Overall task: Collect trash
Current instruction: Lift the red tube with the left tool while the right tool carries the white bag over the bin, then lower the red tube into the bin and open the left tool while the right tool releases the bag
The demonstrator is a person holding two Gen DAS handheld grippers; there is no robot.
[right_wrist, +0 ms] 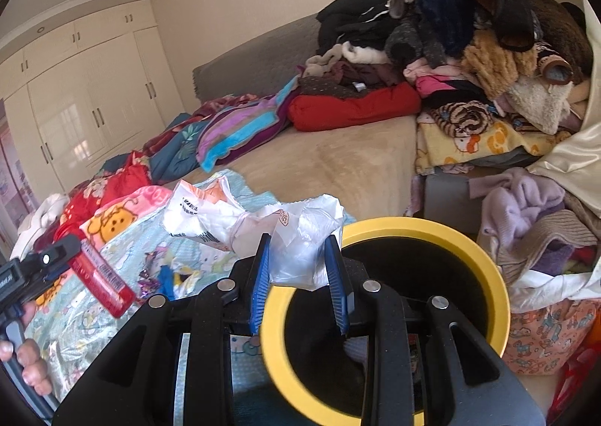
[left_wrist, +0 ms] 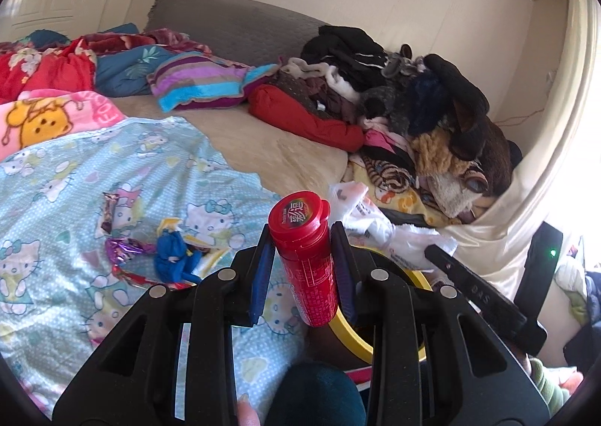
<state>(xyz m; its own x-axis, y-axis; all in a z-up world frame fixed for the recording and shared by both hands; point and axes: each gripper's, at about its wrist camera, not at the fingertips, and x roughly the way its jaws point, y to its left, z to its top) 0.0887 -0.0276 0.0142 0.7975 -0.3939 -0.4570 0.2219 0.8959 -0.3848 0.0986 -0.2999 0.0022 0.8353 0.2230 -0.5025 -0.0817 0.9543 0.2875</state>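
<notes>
Left gripper (left_wrist: 302,261): clamped on one red canister (left_wrist: 306,257), blue pads pressed to both its sides, red cap pointing away toward the bed, lower end hanging over the yellow rim. Right gripper (right_wrist: 300,276): clamped on one crumpled white plastic bag (right_wrist: 300,249), the wad pinched between the blue pads and bulging above them, printed part trailing left over the bedding.

Directly beneath and just beyond the right gripper: one round bin (right_wrist: 484,261), yellow rim, black inside, bag held over its near-left edge. Same bin (left_wrist: 349,336) visible under the left gripper, partly hidden by the fingers.

Left of the canister, on the light-blue cartoon-cat quilt (left_wrist: 75,182): one blue crumpled scrap (left_wrist: 174,259), one shiny purple wrapper (left_wrist: 124,249), one dark wrapper (left_wrist: 109,214) a little further off, one red-edged wrapper strip at the quilt's fold; all well apart from both grippers.

Further out: one beige mattress (right_wrist: 338,163), one striped pillow (left_wrist: 203,82), one tall clothes pile (right_wrist: 469,32) against the wall, white wardrobe doors (right_wrist: 75,114) at far left.
</notes>
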